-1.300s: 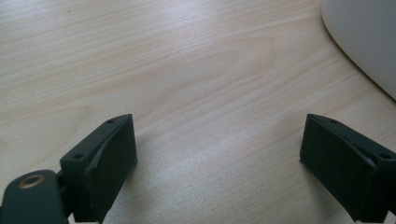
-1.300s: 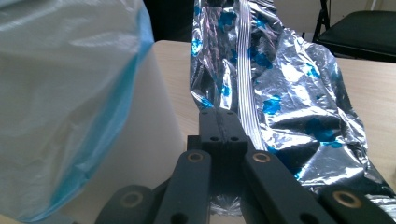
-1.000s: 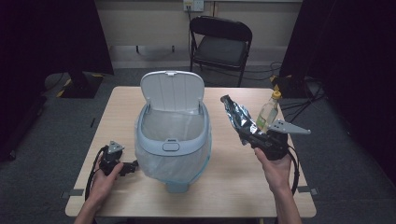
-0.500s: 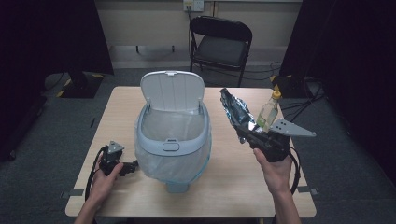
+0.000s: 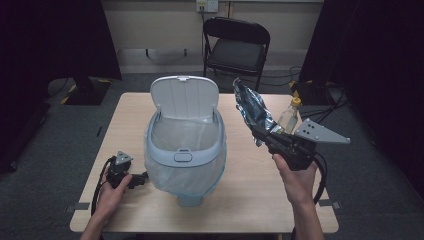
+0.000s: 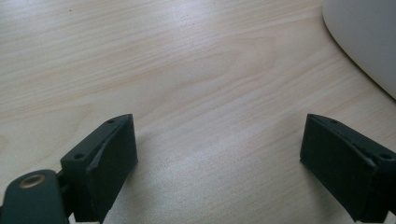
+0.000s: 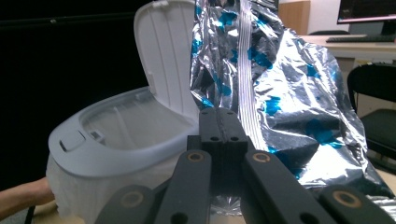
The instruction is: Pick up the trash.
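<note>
Two handheld grippers are at work over a pale wooden table [image 5: 240, 200], seen from above. At its middle stands a light grey plastic waste bin [image 5: 184, 152] lined with a thin white bag, its hinged lid [image 5: 185, 97] standing upright at the far side so the mouth is open.

At the right side of the table, the right gripper [image 5: 260, 132] is held in a hand above the tabletop, just to the right of the bin. Its black jaws are pressed tight together on the lower edge of a crumpled silver foil snack bag with blue markings [image 5: 254, 110]; the bag stands up and away from the jaws, tilted toward the bin's lid. In the right gripper view, the foil bag [image 7: 280, 84] rises beside the lid, with the bin's rim lower left.

A clear plastic bottle with a yellow cap [image 5: 290, 116] stands on the table behind that gripper.

At the left, the left gripper [image 5: 142, 179] lies low at the table beside the bin's base, its jaws spread wide with bare wood between them.
</note>
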A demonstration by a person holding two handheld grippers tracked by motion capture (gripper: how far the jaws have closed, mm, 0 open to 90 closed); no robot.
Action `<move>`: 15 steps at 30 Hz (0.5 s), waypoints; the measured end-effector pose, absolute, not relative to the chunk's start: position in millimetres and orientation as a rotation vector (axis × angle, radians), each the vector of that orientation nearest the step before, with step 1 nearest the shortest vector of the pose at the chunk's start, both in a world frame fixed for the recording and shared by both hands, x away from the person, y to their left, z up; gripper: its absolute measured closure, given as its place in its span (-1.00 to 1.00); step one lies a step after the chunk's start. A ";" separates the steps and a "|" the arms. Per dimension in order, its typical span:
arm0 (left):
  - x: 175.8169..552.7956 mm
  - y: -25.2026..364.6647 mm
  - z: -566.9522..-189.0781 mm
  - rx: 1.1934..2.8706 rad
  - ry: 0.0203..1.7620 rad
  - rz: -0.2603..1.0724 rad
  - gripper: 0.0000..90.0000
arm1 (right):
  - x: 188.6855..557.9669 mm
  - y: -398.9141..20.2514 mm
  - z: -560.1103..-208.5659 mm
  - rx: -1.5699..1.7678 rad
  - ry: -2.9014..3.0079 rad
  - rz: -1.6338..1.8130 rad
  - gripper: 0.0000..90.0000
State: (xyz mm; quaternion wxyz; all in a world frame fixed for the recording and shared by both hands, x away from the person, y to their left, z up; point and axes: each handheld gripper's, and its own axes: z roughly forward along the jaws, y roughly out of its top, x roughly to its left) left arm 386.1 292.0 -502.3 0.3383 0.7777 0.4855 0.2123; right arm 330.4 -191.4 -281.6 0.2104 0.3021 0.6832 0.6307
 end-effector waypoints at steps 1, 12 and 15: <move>386.1 292.0 -502.3 2.027 1.264 0.553 -0.77 | 330.7 -189.5 -278.7 0.829 1.897 1.761 1.00; 386.1 292.0 -502.3 2.026 1.264 0.553 -0.77 | 328.7 -161.8 -241.9 0.666 1.883 1.836 1.00; 386.1 292.2 -502.2 2.029 1.263 0.554 -0.77 | 328.3 -151.6 -233.2 0.619 1.887 1.854 1.00</move>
